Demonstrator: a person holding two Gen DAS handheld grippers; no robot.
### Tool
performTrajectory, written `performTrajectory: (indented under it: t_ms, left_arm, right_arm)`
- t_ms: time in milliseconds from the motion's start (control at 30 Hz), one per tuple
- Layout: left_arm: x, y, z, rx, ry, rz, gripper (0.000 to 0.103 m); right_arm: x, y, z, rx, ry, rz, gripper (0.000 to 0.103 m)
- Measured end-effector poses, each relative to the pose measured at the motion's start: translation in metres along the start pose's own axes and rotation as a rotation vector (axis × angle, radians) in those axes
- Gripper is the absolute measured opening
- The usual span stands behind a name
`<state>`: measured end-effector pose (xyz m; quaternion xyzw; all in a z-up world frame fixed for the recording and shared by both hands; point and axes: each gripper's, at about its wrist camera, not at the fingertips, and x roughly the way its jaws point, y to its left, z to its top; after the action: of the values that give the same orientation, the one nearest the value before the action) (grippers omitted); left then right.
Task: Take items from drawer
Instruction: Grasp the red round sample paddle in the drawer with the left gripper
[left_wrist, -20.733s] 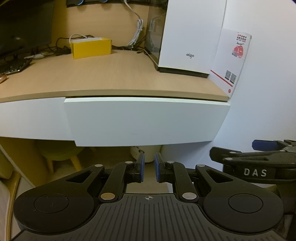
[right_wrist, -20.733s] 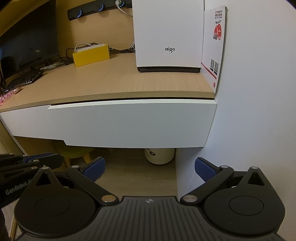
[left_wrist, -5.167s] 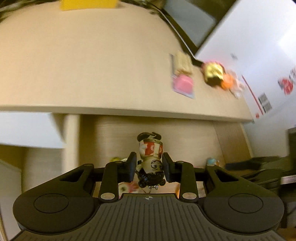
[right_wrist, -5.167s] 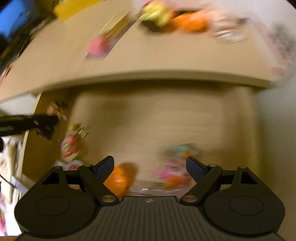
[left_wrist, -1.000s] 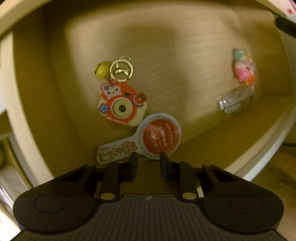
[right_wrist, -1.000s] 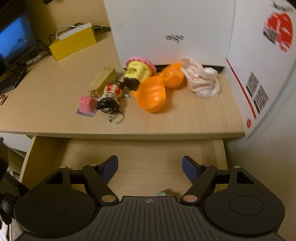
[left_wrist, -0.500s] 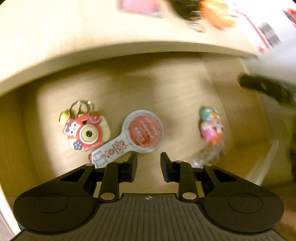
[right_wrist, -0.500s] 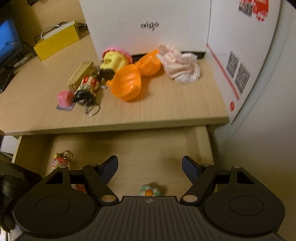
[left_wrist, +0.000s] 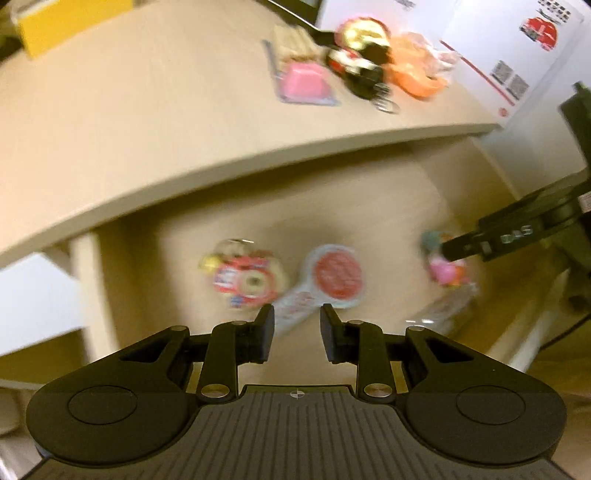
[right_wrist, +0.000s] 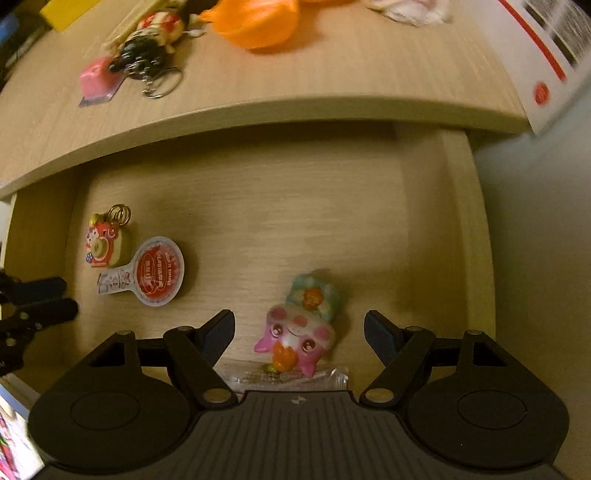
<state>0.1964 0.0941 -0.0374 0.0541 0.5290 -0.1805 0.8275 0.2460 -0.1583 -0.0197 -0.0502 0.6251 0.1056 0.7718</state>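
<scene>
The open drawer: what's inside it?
A camera-shaped keychain, a round red-and-white tag, a pink squishy toy and a clear wrapper. The desk hides the drawer's back; the right tool hides its front.

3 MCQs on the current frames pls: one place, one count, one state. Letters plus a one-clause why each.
1. The pink cat toy lies:
A. on the desk
B. in the drawer
C. on the floor

2. Loose items in the drawer:
A. one
B. four
C. seven

3. The right claw is:
A. open, empty
B. shut on the toy
C. shut on a keyring

Key:
1 B: pink cat toy sits on the drawer floor.
2 B: toy, camera keychain, round red tag, clear wrapper.
3 A: right claw stands wide around the toy, not touching.
</scene>
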Motion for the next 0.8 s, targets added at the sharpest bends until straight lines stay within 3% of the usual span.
performTrajectory:
  t_ms: [100, 167, 467, 567, 667, 700, 733, 800]
  left_arm:
    - [0.001, 0.012, 0.001, -0.051, -0.020, 0.052, 0.030]
    - [0.004, 0.012, 0.003, -0.033, -0.043, 0.059, 0.030]
    - [0.044, -0.048, 0.009, 0.433, 0.016, 0.049, 0.033]
    - [0.061, -0.062, 0.007, 0.548, 0.055, 0.084, 0.032]
    - [0.072, -0.066, 0.010, 0.538, 0.112, 0.027, 0.032]
    - [0.073, -0.067, 0.011, 0.518, 0.111, 0.001, 0.046]
    - [0.074, -0.068, 0.011, 0.506, 0.111, -0.025, 0.051]
    - [0.075, -0.068, 0.015, 0.485, 0.100, -0.041, 0.049]
  right_arm:
    - [-0.009, 0.016, 0.001, -0.073, -0.043, -0.025, 0.078]
    - [-0.010, 0.022, 0.001, -0.091, -0.057, -0.024, 0.078]
    - [-0.013, 0.022, -0.003, -0.127, -0.094, -0.049, 0.078]
    - [-0.018, 0.015, -0.003, -0.116, -0.101, -0.045, 0.078]
    - [-0.020, 0.009, -0.003, -0.107, -0.115, -0.046, 0.078]
    - [-0.022, 0.006, -0.003, -0.100, -0.120, -0.043, 0.078]
    - [-0.021, 0.004, -0.003, -0.094, -0.123, -0.041, 0.078]
    - [-0.021, 0.002, -0.004, -0.081, -0.126, -0.040, 0.078]
